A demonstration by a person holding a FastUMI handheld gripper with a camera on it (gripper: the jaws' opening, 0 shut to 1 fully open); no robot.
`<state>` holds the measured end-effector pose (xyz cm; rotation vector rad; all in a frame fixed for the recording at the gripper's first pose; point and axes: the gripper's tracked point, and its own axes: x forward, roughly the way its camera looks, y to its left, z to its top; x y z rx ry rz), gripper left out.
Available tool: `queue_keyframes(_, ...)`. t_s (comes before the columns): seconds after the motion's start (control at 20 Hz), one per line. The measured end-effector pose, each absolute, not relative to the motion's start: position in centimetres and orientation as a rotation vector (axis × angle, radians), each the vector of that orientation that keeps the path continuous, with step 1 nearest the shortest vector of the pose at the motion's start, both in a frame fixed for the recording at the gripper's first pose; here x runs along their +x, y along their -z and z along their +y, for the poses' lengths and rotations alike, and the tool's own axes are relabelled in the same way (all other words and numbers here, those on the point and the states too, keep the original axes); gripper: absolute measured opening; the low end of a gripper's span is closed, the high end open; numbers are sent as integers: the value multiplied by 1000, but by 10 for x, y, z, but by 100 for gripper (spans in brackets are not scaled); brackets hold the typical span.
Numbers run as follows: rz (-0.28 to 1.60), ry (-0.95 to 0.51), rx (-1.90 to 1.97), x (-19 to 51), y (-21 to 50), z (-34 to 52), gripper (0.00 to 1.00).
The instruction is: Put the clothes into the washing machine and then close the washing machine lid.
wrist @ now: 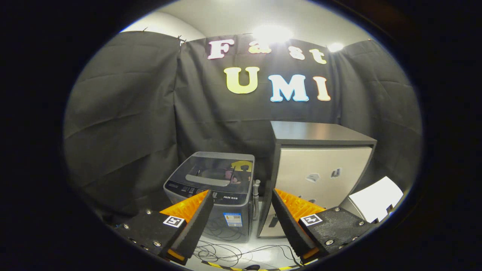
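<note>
Gripper spread wide, nothing between the fingers; black pads face inward, orange ribbing behind them. Held well back from the washer, which sits on the floor beyond and between the fingertips, slightly toward the left finger. Lid lies flat and looks closed; it is dark and see-through, and a pink patch, likely clothes, shows under it inside the tub (cannot tell if that is all of the load). Judgement: both steps look done or nearly so. If the lid needs pressing home, it is stiff and smooth, probably slick under the pads, so push flat on its front edge rather than pinch. Cloth, if any remains, would be light and limp; best taken at a bunched fold. Just right of the washer stands a grey cabinet with stickers on its pale door, a narrow gap with a pipe between the two. Floor is pale, with loose black cables trailing ahead of the fingers and striped tape at the near edge. Black cloth walls all round; bright ceiling lamps above.
</note>
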<state>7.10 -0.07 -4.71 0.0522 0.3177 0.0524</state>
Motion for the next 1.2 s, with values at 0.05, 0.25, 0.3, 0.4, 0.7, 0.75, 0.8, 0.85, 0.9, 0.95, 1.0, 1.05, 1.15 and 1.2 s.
queue_keyframes(0.05,315,-57,64,52,44,-9,96)
queue_keyframes(0.25,304,-32,77,-1,34,-40,96)
queue_keyframes(0.3,299,-21,80,-13,32,-44,96)
queue_keyframes(0.4,272,-6,74,-29,24,-50,96)
queue_keyframes(0.7,196,40,43,-49,20,-53,96)
queue_keyframes(0.75,197,50,39,-49,23,-54,95)
queue_keyframes(0.8,187,50,44,-51,24,-51,96)
queue_keyframes(0.85,181,47,52,-50,23,-47,96)
queue_keyframes(0.9,170,46,56,-53,21,-46,96)
queue_keyframes(0.95,163,48,54,-52,19,-47,96)
queue_keyframes(1.0,163,48,53,-52,21,-47,96)
queue_keyframes(1.05,164,53,48,-51,22,-48,96)
queue_keyframes(1.15,160,57,47,-49,21,-51,96)
queue_keyframes(1.2,160,59,47,-50,22,-52,96)
